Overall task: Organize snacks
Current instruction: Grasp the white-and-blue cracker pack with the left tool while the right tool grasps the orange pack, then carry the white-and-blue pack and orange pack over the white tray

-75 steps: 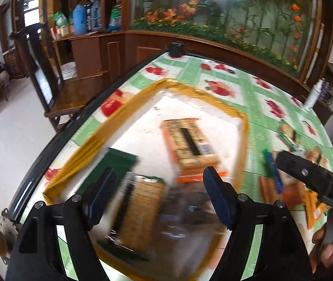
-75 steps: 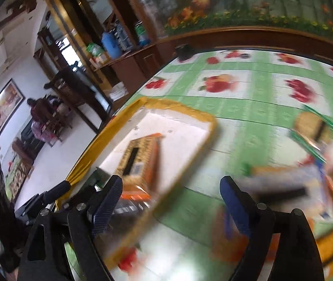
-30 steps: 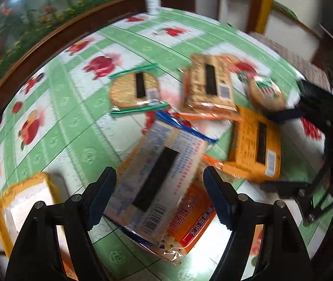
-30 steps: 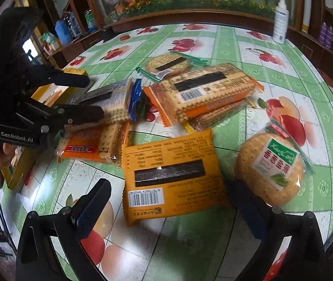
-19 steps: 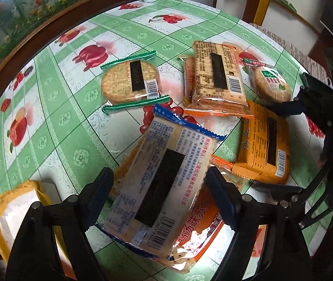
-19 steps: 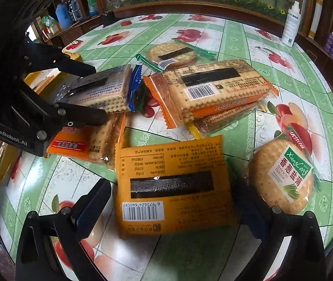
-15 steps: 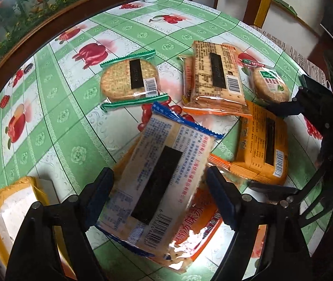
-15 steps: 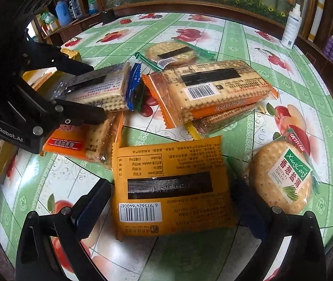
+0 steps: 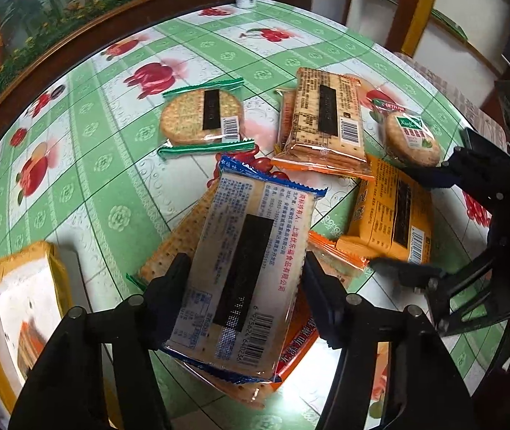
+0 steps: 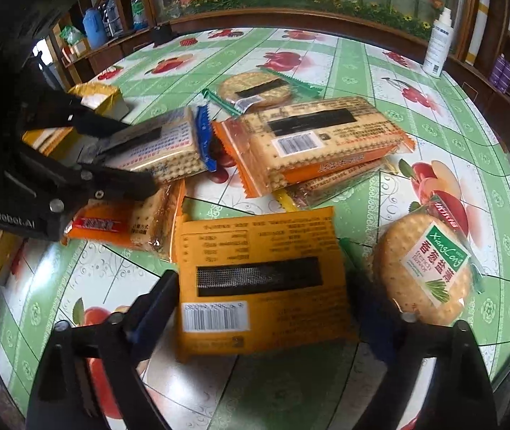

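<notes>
Left wrist view: left gripper (image 9: 244, 279) closing w/ blue-edged cracker pack (image 9: 244, 268) between its jaws, pads at the pack's long sides; the pack sits atop an orange-wrapped pack (image 9: 298, 344) near the table's (image 9: 119, 179) front edge. Right wrist view: right gripper (image 10: 260, 304) also closing, yellow packet (image 10: 260, 283) between its jaws, pads close to its edges but contact can't be confirmed. Beyond: long cracker pack (image 10: 321, 139) mid-table, round biscuit pack (image 10: 425, 268) toward the right edge, second round pack (image 10: 255, 91) farther back. Step in hand, apparently: twin pickup. Next: firm both grips, lift clear, carry to the yellow-rimmed tray (image 9: 18, 304) at the left edge.
</notes>
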`<act>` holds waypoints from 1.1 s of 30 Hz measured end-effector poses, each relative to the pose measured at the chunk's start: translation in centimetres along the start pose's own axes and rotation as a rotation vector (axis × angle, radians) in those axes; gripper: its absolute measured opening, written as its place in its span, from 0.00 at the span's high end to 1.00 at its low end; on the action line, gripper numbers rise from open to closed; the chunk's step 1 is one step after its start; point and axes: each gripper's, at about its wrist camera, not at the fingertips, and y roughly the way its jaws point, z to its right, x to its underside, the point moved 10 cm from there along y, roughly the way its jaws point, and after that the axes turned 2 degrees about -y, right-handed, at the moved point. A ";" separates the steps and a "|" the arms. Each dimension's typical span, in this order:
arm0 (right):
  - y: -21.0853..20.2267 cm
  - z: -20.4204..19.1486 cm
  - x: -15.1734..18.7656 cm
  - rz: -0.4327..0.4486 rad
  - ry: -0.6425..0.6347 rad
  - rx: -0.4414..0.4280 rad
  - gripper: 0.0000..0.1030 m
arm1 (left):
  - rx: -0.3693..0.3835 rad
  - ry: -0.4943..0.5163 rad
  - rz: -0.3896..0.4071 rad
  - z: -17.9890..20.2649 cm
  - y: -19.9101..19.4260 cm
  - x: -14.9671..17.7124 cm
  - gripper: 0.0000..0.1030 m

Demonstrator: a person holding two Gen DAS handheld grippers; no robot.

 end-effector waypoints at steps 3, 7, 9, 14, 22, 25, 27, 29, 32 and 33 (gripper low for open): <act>-0.5 0.3 0.0 0.013 0.025 -0.014 0.22 | 0.002 -0.025 0.018 0.2 -0.3 0.4 0.42; -0.9 0.2 0.1 0.029 0.046 -0.036 0.25 | 0.008 -0.064 0.048 0.4 -1.0 0.7 0.43; -1.3 0.2 0.1 0.045 0.058 -0.048 0.25 | 0.011 -0.082 0.064 0.5 -1.5 0.8 0.43; -2.3 0.0 -0.2 0.074 0.065 -0.061 0.25 | 0.016 -0.142 0.118 0.2 -3.1 0.8 0.43; -4.4 -0.5 -1.2 0.125 0.066 -0.066 0.25 | -0.028 -0.305 0.207 -2.2 -6.0 2.0 0.43; -5.0 -1.1 -1.5 0.138 0.058 -0.070 0.25 | -0.063 -0.359 0.237 -3.3 -7.3 2.8 0.43; -5.4 -1.5 -1.7 0.148 0.053 -0.072 0.25 | -0.095 -0.393 0.254 -4.1 -8.0 3.5 0.43; -5.8 -2.1 -1.9 0.158 0.047 -0.078 0.26 | -0.127 -0.434 0.277 -4.9 -9.1 4.4 0.43; -6.7 -3.2 -2.4 0.179 0.031 -0.086 0.26 | -0.167 -0.485 0.300 -6.0 -10.3 5.6 0.43; -7.1 -3.7 -2.6 0.188 0.023 -0.090 0.26 | -0.185 -0.500 0.309 -6.3 -10.8 6.1 0.43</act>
